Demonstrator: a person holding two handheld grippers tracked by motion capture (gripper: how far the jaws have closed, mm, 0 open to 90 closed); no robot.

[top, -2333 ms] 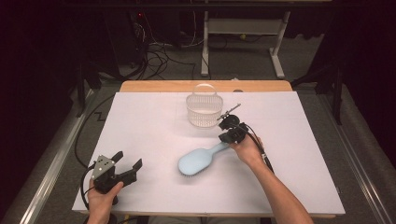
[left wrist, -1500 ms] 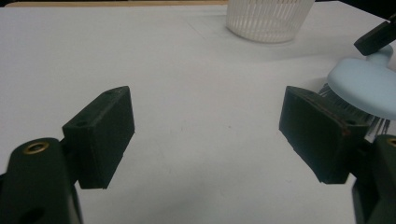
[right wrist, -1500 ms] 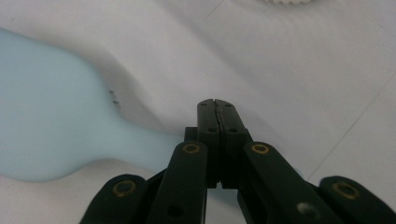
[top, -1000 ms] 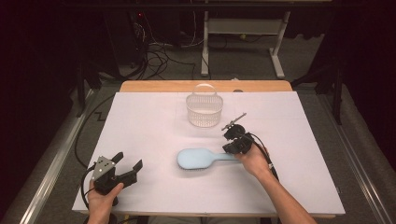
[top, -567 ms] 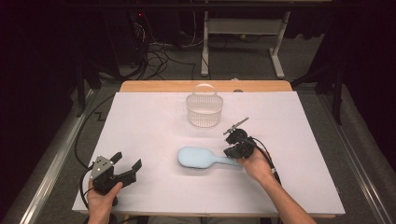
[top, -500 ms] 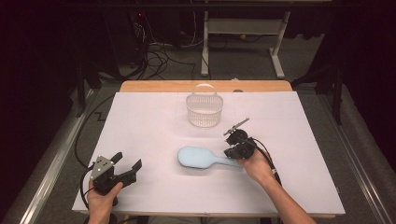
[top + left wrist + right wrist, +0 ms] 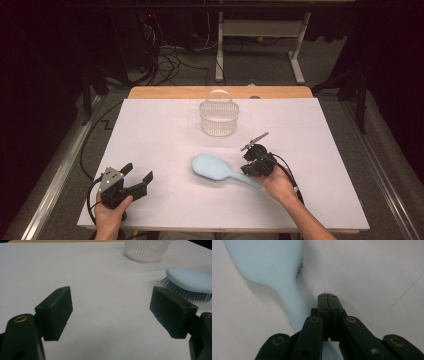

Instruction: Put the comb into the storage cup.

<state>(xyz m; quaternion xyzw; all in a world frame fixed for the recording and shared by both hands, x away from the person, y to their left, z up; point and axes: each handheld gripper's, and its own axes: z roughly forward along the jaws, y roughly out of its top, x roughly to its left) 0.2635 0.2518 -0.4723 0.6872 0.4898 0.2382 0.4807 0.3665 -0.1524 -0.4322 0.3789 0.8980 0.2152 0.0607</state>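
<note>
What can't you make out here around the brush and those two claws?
- Brush handle end: in the high view the right gripper covers it; in its own view its shut jaws sit over it.
- Basket contents: too small in the high view, top cut off in the left gripper view.
- Bristles: mostly underneath.

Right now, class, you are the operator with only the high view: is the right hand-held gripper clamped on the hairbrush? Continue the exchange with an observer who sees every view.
Observer: No. The right hand-held gripper has its jaws shut pad to pad, with nothing between them.
Operator: Where is the hairbrush, then?
Observer: The hairbrush has its handle beside the jaws, at their left in the right gripper view.
Operator: Bristles up or down?
Observer: Down, toward the table, as the left gripper view shows.
</note>
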